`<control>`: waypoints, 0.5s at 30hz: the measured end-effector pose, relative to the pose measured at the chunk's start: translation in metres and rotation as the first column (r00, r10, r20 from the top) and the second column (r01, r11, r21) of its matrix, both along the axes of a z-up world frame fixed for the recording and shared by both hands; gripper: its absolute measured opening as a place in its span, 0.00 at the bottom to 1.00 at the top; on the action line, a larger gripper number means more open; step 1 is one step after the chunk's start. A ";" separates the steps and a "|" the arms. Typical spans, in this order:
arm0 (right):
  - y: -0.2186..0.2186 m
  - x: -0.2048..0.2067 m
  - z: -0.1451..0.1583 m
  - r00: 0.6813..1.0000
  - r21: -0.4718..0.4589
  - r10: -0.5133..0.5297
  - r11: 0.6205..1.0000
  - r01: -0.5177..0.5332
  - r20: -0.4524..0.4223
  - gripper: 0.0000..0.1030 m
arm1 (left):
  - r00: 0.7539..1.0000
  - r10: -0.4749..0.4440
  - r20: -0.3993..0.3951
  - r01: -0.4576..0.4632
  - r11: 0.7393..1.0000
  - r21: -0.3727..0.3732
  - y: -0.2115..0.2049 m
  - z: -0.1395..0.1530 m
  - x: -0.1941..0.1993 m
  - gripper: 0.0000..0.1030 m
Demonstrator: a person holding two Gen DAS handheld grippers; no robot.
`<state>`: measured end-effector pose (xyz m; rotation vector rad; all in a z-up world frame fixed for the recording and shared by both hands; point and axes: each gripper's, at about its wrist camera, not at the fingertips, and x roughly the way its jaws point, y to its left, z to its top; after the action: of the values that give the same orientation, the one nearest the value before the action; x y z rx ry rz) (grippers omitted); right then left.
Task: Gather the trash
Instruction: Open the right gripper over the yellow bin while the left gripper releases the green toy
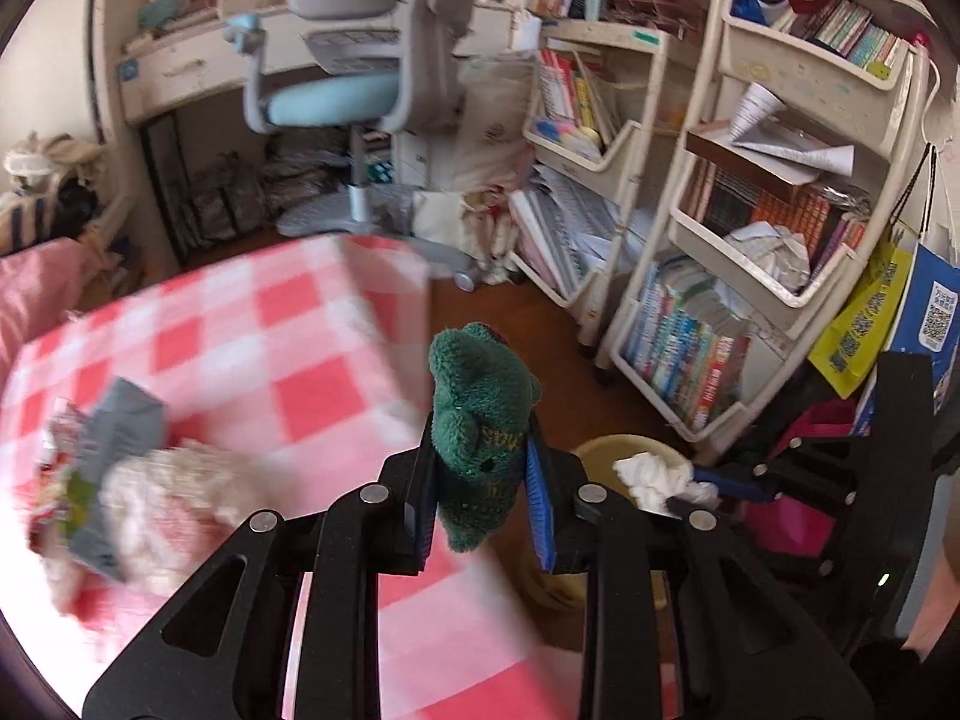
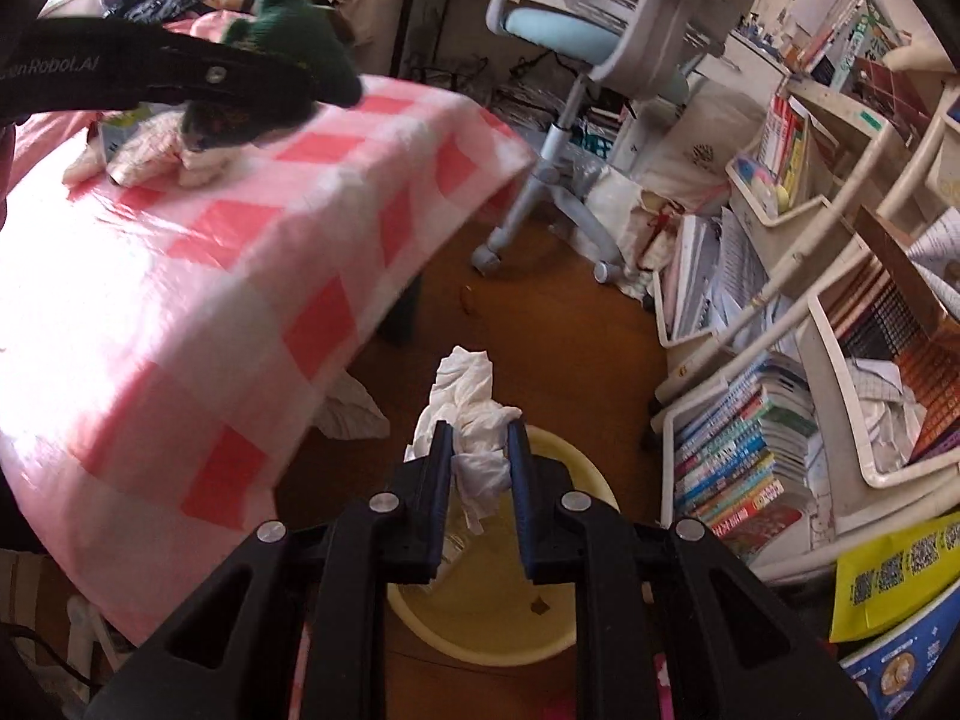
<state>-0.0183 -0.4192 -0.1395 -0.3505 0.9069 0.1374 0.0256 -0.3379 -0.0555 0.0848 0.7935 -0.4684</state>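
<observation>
My left gripper (image 1: 480, 450) is shut on a small green plush toy (image 1: 480, 414), held over the edge of a table with a pink-and-white checked cloth (image 1: 252, 324). My right gripper (image 2: 477, 444) is shut on a crumpled white tissue (image 2: 468, 402), which hangs above a pale yellow bin (image 2: 480, 618) on the floor. From the left wrist view, that bin (image 1: 606, 450), the tissue (image 1: 648, 474) and the right gripper (image 1: 708, 486) show at lower right. The green toy (image 2: 288, 30) and left gripper (image 2: 252, 90) appear at upper left in the right wrist view. More litter, a grey carton (image 1: 114, 438) and pale wadded paper (image 1: 168, 498), lies on the cloth.
A blue-seated desk chair (image 1: 336, 96) stands beyond the table. White shelf carts (image 1: 774, 180) packed with books line the right side. Bare brown floor (image 2: 552, 330) lies between table and carts, with a white scrap (image 2: 351, 414) under the table edge. A yellow bag (image 2: 888, 570) leans at lower right.
</observation>
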 end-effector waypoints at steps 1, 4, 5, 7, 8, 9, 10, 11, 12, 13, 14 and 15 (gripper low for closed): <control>-0.003 0.000 -0.004 1.000 -0.009 -0.007 1.000 0.007 -0.014 0.21 | 1.000 -0.012 -0.024 0.012 1.000 -0.014 -0.013 -0.007 0.002 0.23; -0.012 0.000 -0.022 0.997 -0.064 -0.036 0.997 0.032 -0.069 0.46 | 0.993 -0.047 -0.106 0.041 0.997 -0.060 -0.045 -0.027 0.009 0.24; -0.015 0.000 -0.027 0.995 -0.094 -0.054 0.995 0.046 -0.081 0.50 | 0.989 -0.060 -0.136 0.051 0.996 -0.073 -0.054 -0.034 0.012 0.27; -0.026 0.001 -0.035 0.989 -0.123 -0.102 0.988 0.089 -0.108 0.50 | 0.977 -0.068 -0.204 0.047 0.993 -0.108 -0.064 -0.048 0.017 0.38; -0.031 0.002 -0.037 0.984 -0.131 -0.130 0.985 0.115 -0.119 0.50 | 0.973 -0.054 -0.225 0.028 0.992 -0.120 -0.065 -0.053 0.017 0.50; -0.038 0.004 -0.037 0.978 -0.132 -0.168 0.980 0.152 -0.124 0.50 | 0.970 -0.036 -0.239 0.007 0.993 -0.121 -0.063 -0.057 0.018 0.54; -0.043 0.005 -0.034 0.973 -0.123 -0.199 0.975 0.184 -0.121 0.50 | 0.969 -0.023 -0.246 -0.005 0.994 -0.113 -0.059 -0.058 0.018 0.57; -0.049 0.006 -0.030 0.965 -0.102 -0.236 0.969 0.225 -0.112 0.50 | 0.969 -0.015 -0.245 -0.011 0.994 -0.105 -0.056 -0.058 0.017 0.59; -0.053 0.007 -0.024 0.960 -0.078 -0.261 0.964 0.254 -0.099 0.50 | 0.971 -0.006 -0.240 -0.019 0.995 -0.100 -0.050 -0.055 0.015 0.61; -0.052 0.008 -0.018 0.959 -0.062 -0.272 0.962 0.268 -0.081 0.51 | 0.974 0.010 -0.225 -0.034 0.994 -0.101 -0.040 -0.048 0.013 0.67; -0.051 0.008 -0.014 0.960 -0.049 -0.272 0.962 0.270 -0.064 0.52 | 0.978 0.028 -0.206 -0.050 0.993 -0.103 -0.031 -0.042 0.012 0.74; -0.046 0.009 -0.009 0.963 -0.034 -0.264 0.964 0.263 -0.047 0.53 | 0.983 0.049 -0.177 -0.068 0.992 -0.104 -0.018 -0.034 0.009 0.77</control>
<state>-0.0098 -0.4649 -0.1488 -0.2490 0.9986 -0.1123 0.0345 -0.3556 -0.0894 -0.0821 0.9373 -0.4671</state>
